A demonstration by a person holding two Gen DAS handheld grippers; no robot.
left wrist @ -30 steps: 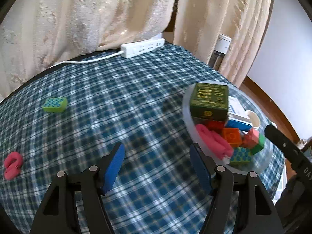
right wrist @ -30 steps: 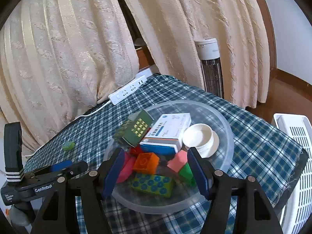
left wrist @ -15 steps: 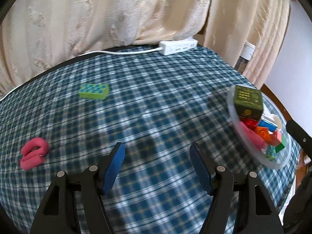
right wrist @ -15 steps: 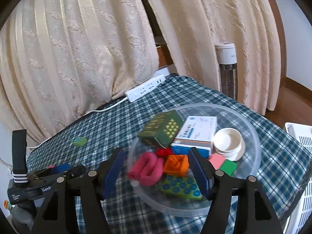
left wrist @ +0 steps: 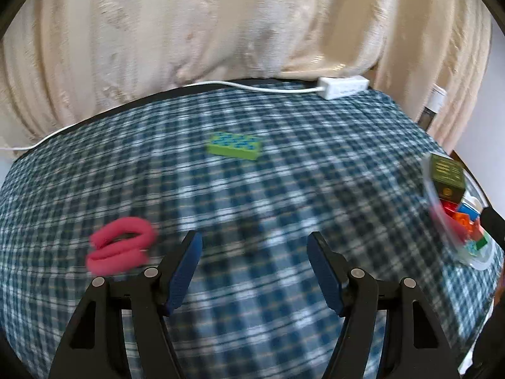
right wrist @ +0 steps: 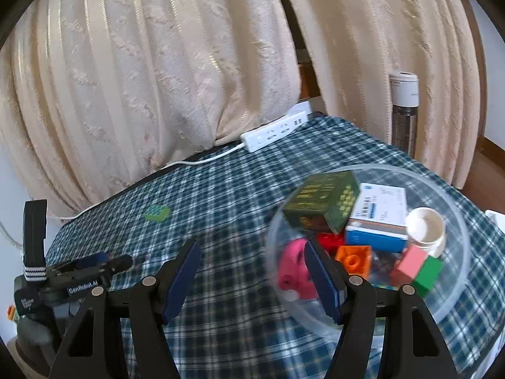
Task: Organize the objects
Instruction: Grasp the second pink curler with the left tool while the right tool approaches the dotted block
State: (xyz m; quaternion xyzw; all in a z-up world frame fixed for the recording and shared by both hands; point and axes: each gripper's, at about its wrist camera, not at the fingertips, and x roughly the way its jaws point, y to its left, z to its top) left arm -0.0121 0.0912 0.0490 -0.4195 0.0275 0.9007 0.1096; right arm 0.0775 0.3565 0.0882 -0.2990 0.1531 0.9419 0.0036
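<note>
On the blue checked tablecloth lie a pink foam curl (left wrist: 121,244) and, farther back, a green studded brick (left wrist: 235,146) (right wrist: 155,213). My left gripper (left wrist: 254,246) hovers open over bare cloth, just right of the pink curl, nothing between its blue pads. A clear plastic bowl (right wrist: 457,218) (left wrist: 434,195) at the right holds a dark green box (right wrist: 325,205), a white-and-blue box (right wrist: 378,218), a white cup, another pink curl (right wrist: 293,268) and several coloured bricks. My right gripper (right wrist: 252,252) is open and empty, by the bowl's left rim.
A white power strip (left wrist: 342,86) (right wrist: 273,132) with its cable lies at the table's far edge, under cream curtains. A tall white-capped appliance (right wrist: 404,110) stands beyond the table at the right. The other gripper's black body (right wrist: 63,281) shows low at left in the right wrist view.
The left gripper has swung leftward, away from the bowl, bringing the pink curl and green brick nearer the middle of its view. The right gripper has also shifted left; the bowl now sits at its right.
</note>
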